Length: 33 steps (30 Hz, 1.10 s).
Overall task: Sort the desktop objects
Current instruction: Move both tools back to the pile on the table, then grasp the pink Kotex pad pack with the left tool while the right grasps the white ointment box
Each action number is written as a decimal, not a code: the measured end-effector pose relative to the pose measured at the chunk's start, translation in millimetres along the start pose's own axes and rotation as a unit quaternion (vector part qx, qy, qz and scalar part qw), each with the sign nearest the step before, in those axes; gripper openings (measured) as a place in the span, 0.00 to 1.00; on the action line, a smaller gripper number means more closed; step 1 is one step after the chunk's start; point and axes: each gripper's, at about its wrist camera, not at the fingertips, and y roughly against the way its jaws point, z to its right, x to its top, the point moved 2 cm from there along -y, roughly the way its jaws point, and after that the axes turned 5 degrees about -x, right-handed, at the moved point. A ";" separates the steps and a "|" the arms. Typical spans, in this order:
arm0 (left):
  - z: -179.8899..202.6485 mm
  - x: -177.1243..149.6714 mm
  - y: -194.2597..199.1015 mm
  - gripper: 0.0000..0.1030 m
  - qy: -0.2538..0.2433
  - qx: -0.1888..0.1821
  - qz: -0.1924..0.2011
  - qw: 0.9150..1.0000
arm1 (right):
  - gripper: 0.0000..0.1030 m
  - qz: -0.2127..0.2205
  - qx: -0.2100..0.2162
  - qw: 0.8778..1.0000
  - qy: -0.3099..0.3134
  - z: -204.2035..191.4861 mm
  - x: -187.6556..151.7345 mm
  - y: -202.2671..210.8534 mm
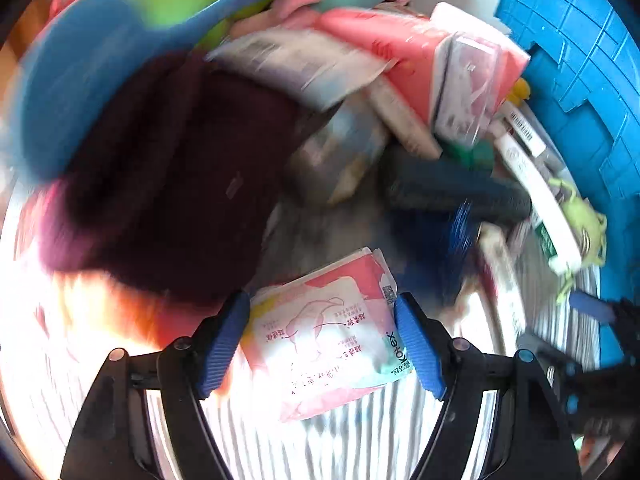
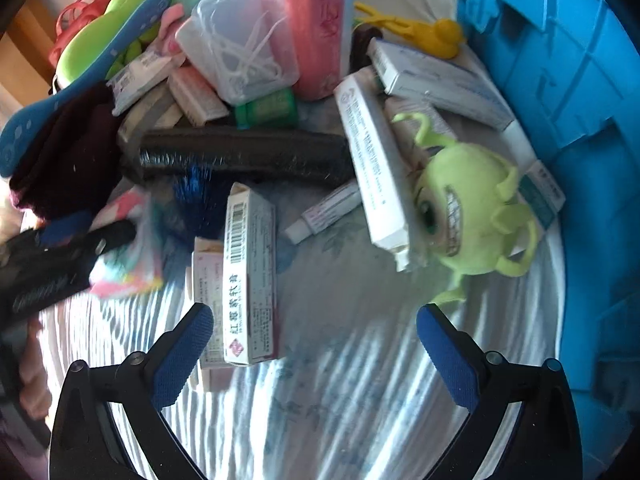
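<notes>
Between the spread fingers of the left gripper (image 1: pixel 322 344) lies the pink pad packet (image 1: pixel 320 344), not visibly pinched, its length running away, while the right gripper (image 2: pixel 314 344) hangs open beside it.

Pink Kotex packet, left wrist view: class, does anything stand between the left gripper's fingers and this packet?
Nothing visible does. The pink Kotex packet lies on the striped cloth between the left gripper's spread fingers, top bare; the dark maroon cloth lies beyond it, to the left.
</notes>
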 end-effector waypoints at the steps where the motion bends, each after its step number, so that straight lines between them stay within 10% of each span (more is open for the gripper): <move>1: -2.1 -8.0 2.4 0.73 -0.002 0.005 0.001 1.000 | 1.00 -0.003 -0.002 1.000 0.003 -0.4 -1.1 -0.8; 5: -4.6 -34.3 15.3 0.73 -0.011 0.006 -0.002 1.000 | 0.99 -0.003 0.001 1.000 0.006 -0.4 -5.6 1.0; 8: -8.9 -44.6 25.6 0.73 -0.005 0.003 0.000 1.000 | 0.77 0.005 0.006 1.000 0.016 -2.6 -5.0 7.4; 14: -22.0 -59.9 52.5 0.73 -0.007 -0.017 0.012 1.000 | 0.64 0.007 0.010 0.999 0.035 -6.8 -7.8 15.3; 23: -59.6 -92.2 30.8 0.73 0.014 0.051 -0.025 0.998 | 0.64 0.002 0.013 0.999 0.039 -2.1 -17.8 22.1; 33: -21.1 -53.0 27.6 0.73 0.000 -0.063 0.016 0.998 | 0.36 -0.009 -0.026 0.999 0.040 5.1 -7.9 13.6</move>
